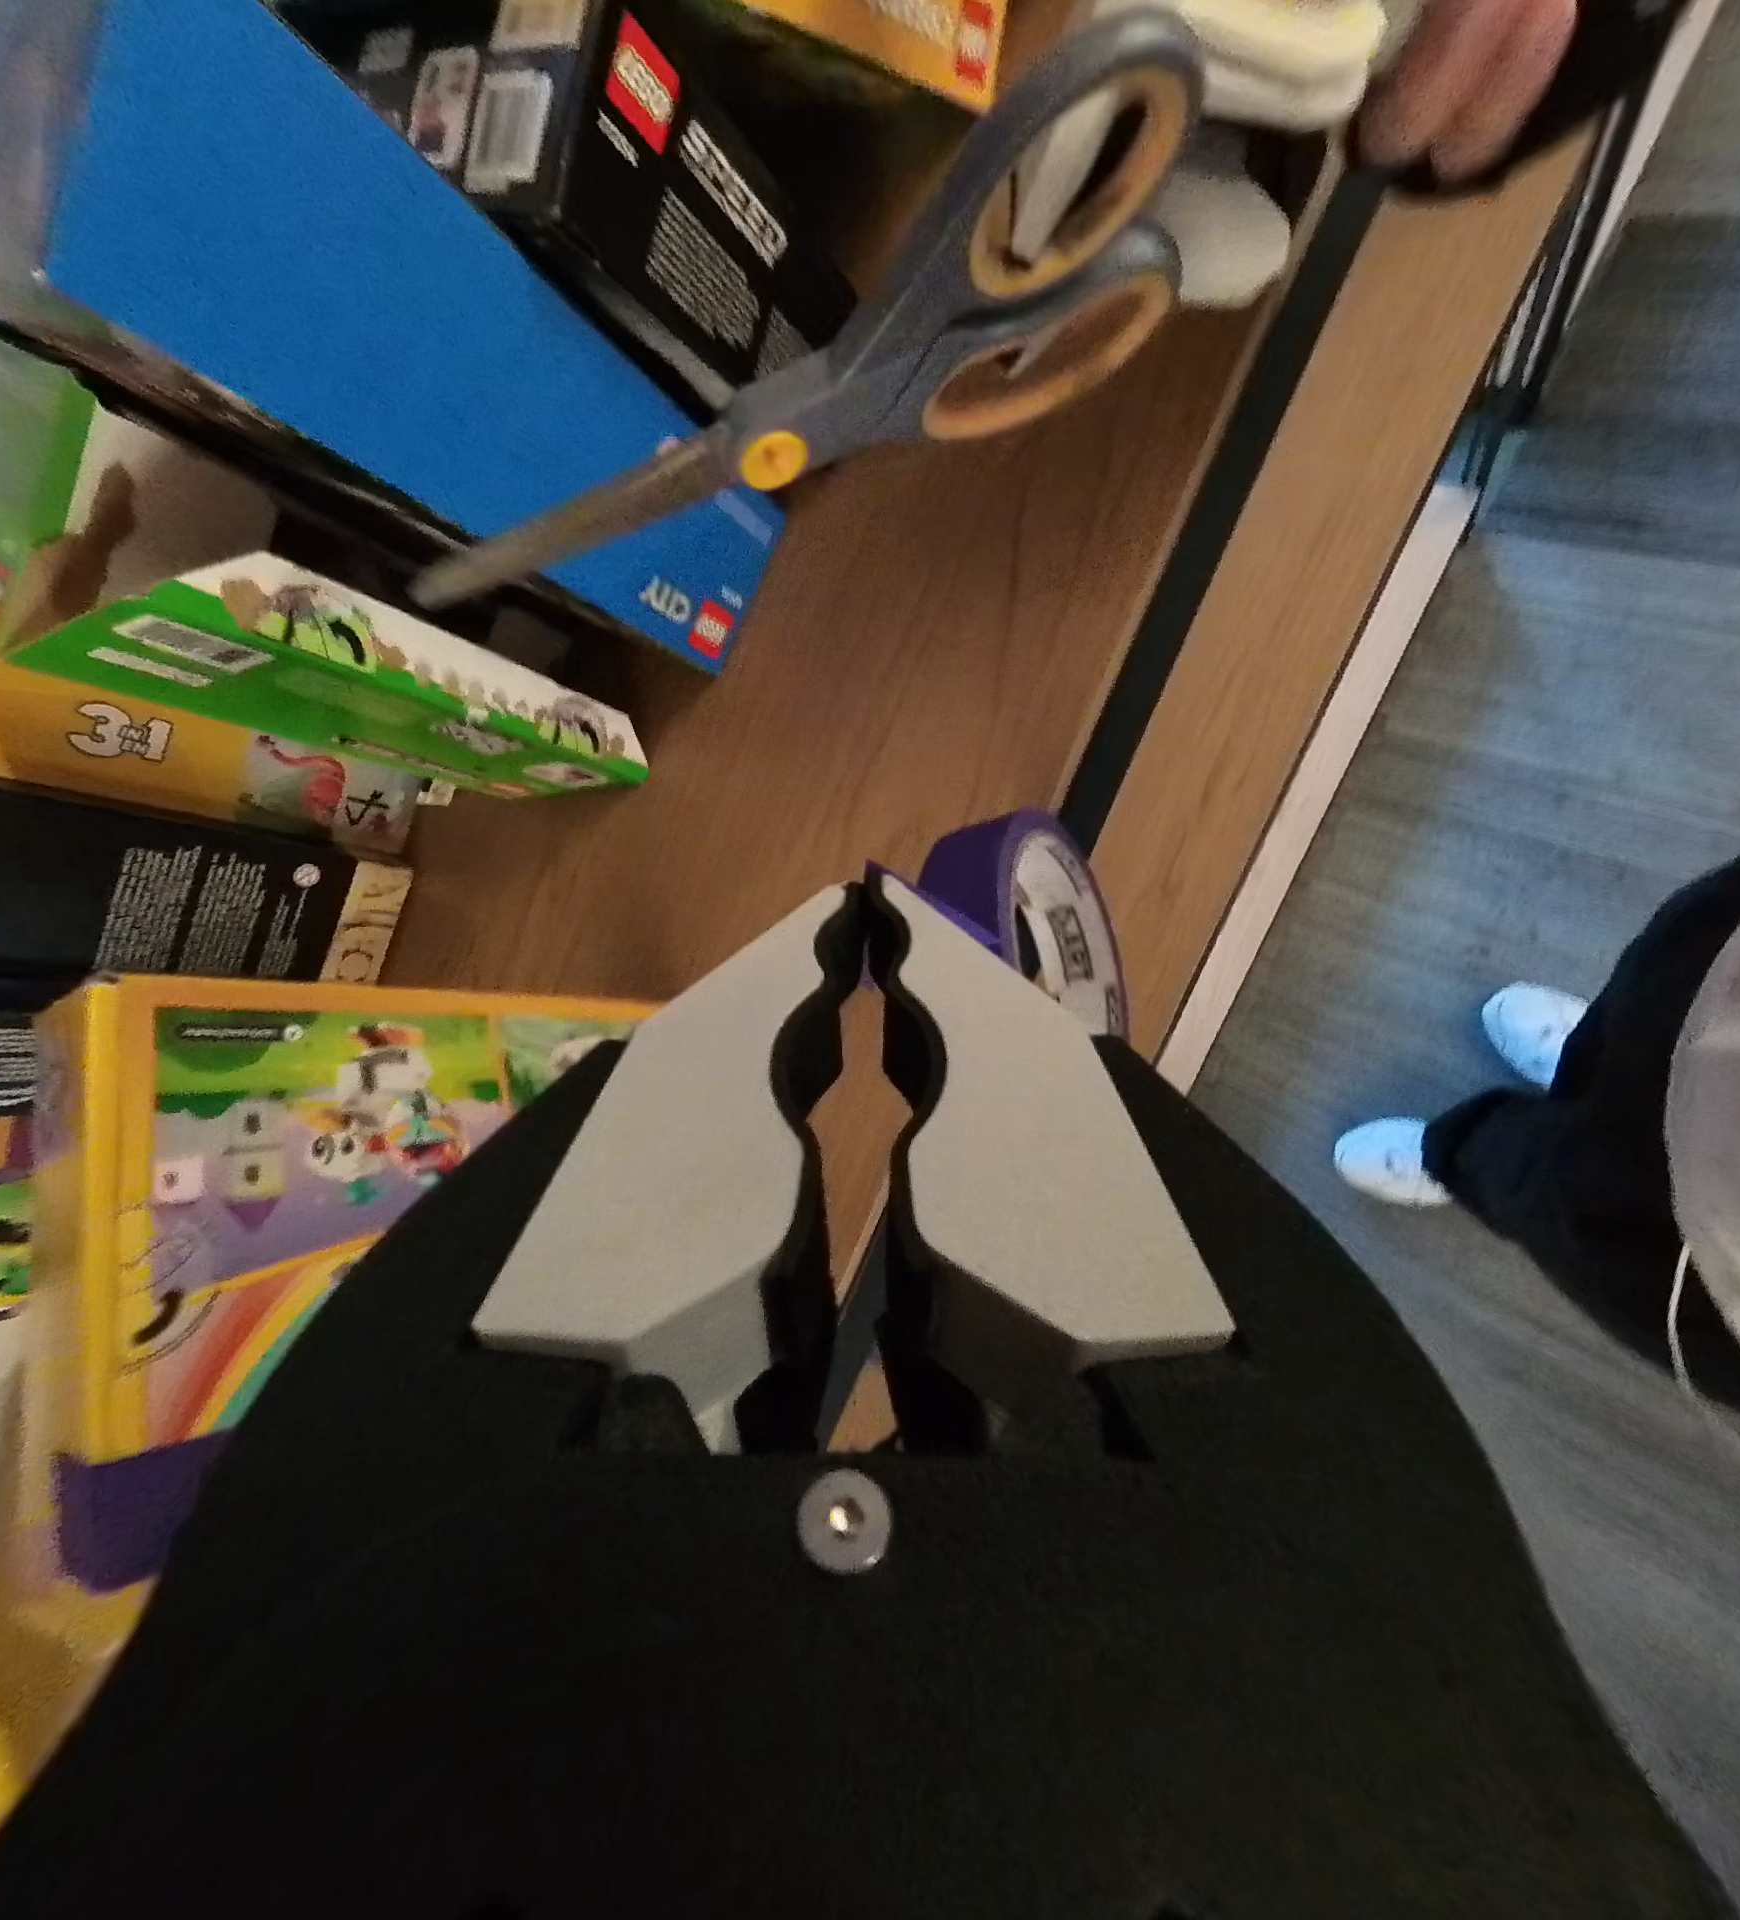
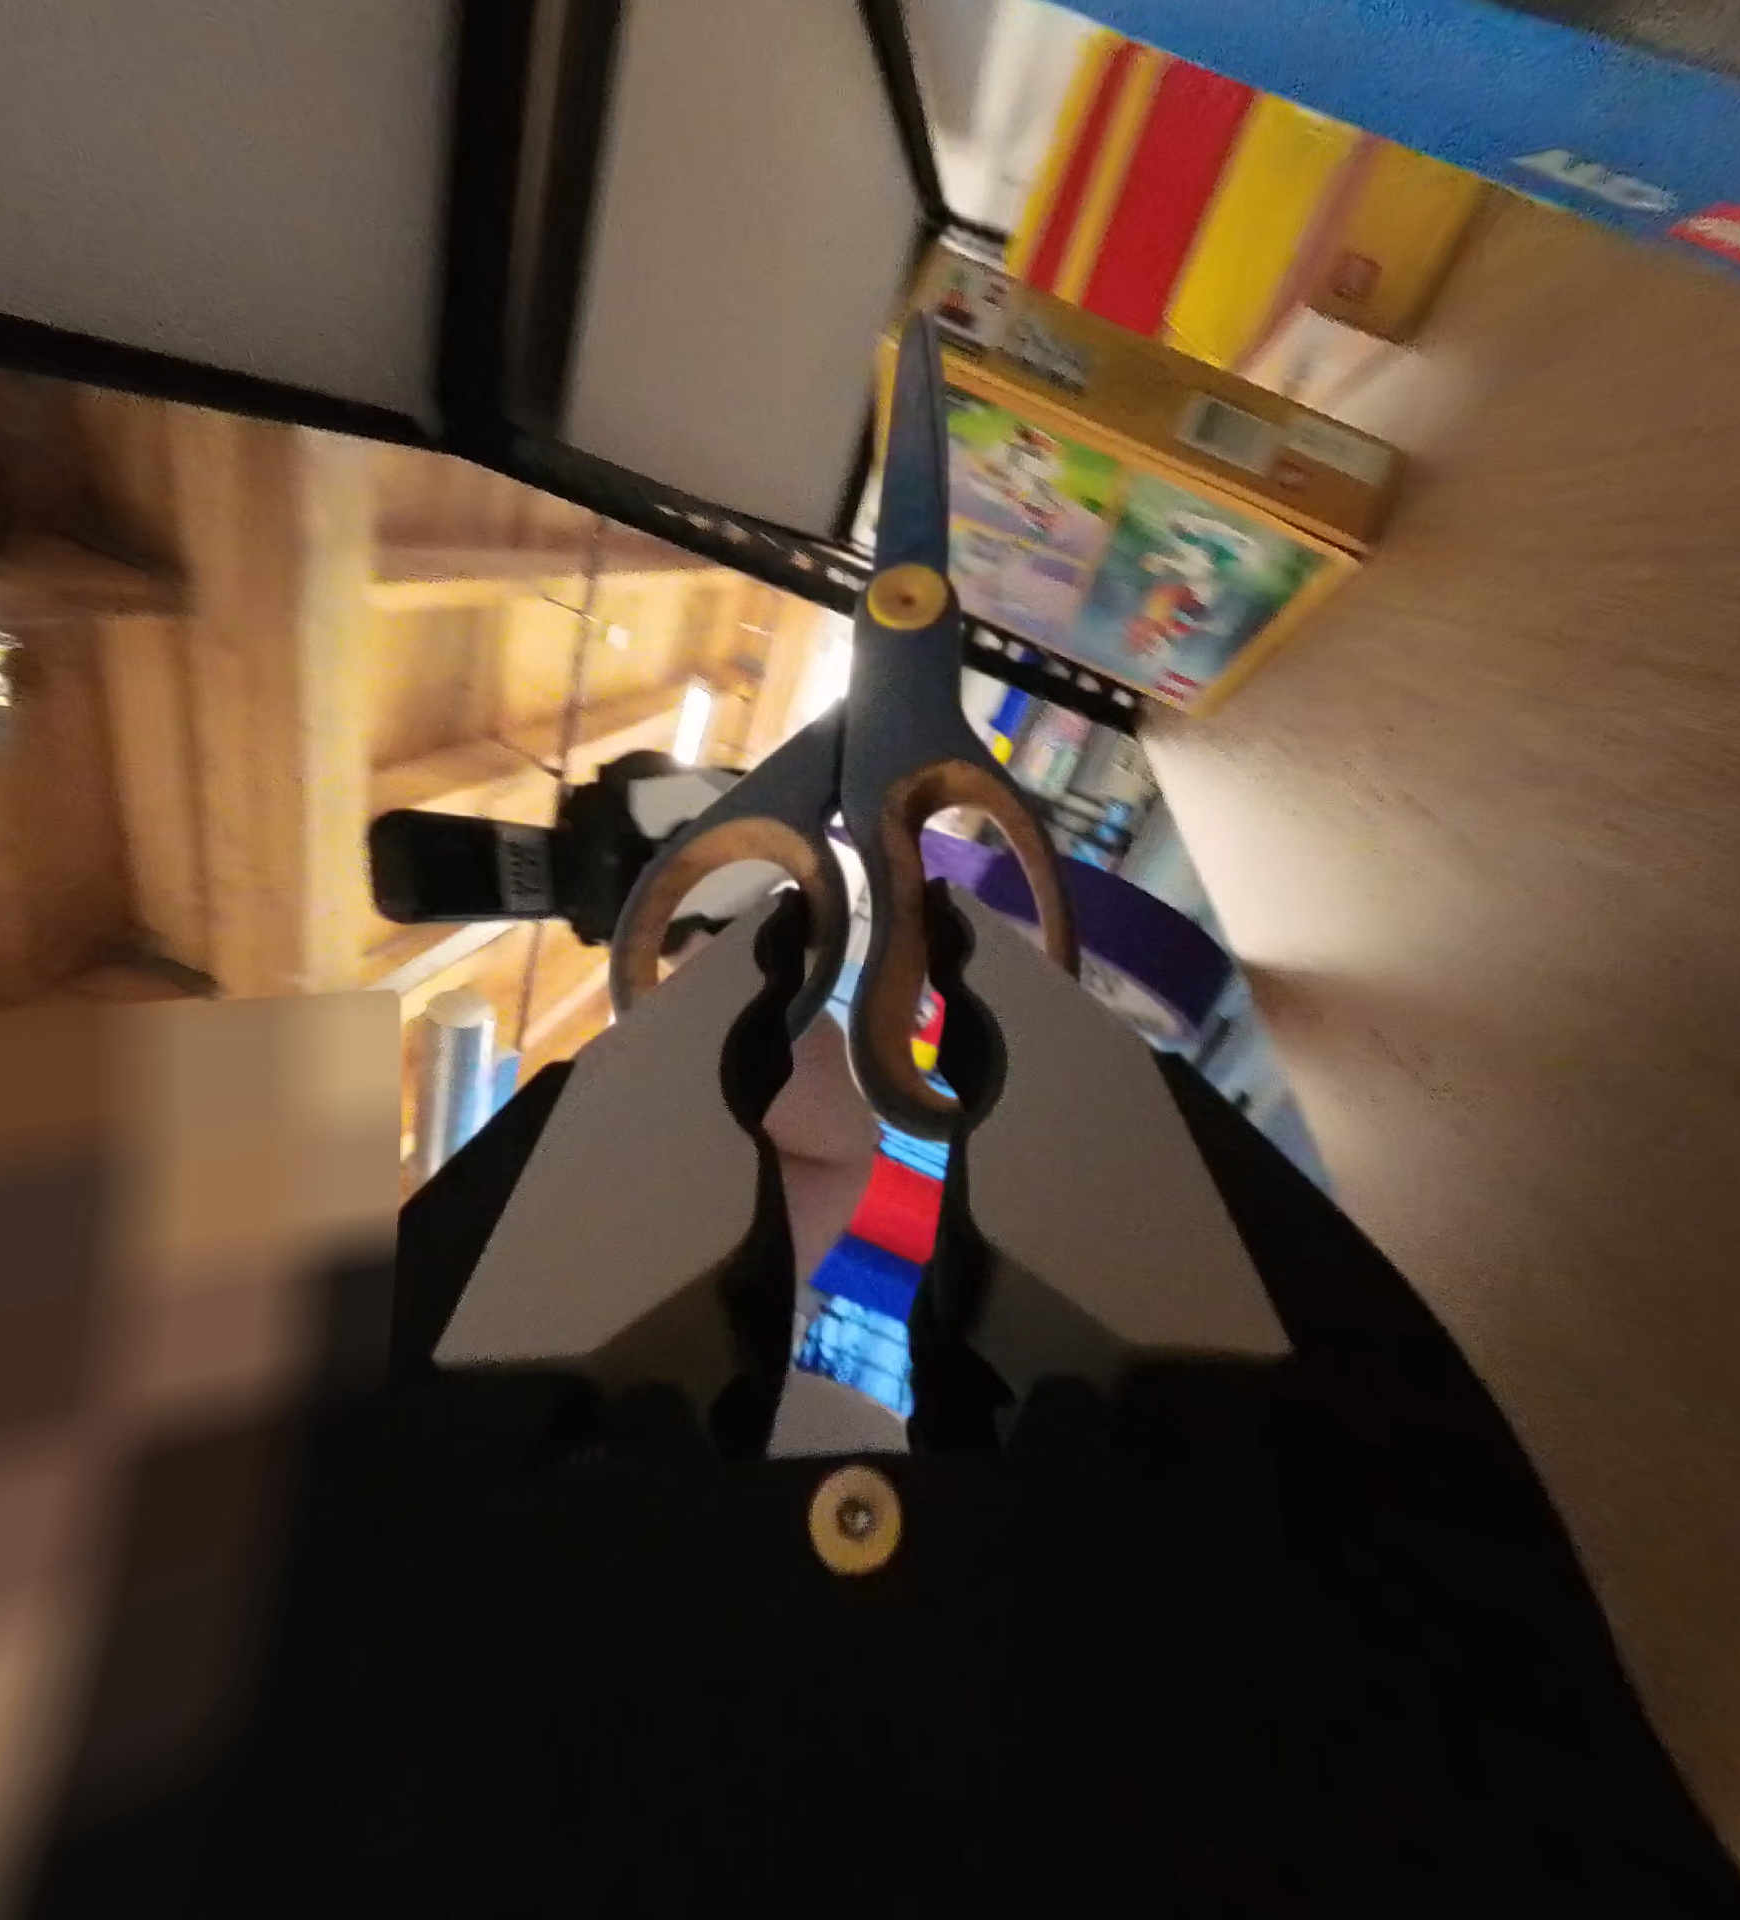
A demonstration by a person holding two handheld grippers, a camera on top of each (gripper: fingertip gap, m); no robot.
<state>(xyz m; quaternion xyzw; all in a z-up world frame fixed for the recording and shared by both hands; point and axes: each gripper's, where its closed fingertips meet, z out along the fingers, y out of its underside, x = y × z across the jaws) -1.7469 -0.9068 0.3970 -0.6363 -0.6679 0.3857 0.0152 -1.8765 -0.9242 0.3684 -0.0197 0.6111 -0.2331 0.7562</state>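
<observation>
My left gripper (image 1: 866, 902) has its grey fingertips closed on the free end of a purple tape roll (image 1: 1048, 935), which stands on edge at the wooden table's (image 1: 845, 675) rim. My right gripper (image 2: 861, 914) is shut on the handles of grey scissors with yellow-lined loops (image 2: 907, 665). The blades are closed and point away from me. In the left wrist view the scissors (image 1: 845, 416) hang in the air above the table, blades towards the boxes, held by the white fingers of the right gripper (image 1: 1209, 156) at the top. The purple tape also shows blurred behind the right finger (image 2: 1136, 935).
Toy boxes crowd the table's left side: a blue one (image 1: 346, 260), a black one (image 1: 689, 156), a green-and-yellow one (image 1: 326, 686) and a yellow one (image 1: 326, 1143). A person in dark trousers and white shoes (image 1: 1385, 1158) stands on the grey floor beyond the table edge. Left tips to right tips: about 15 cm.
</observation>
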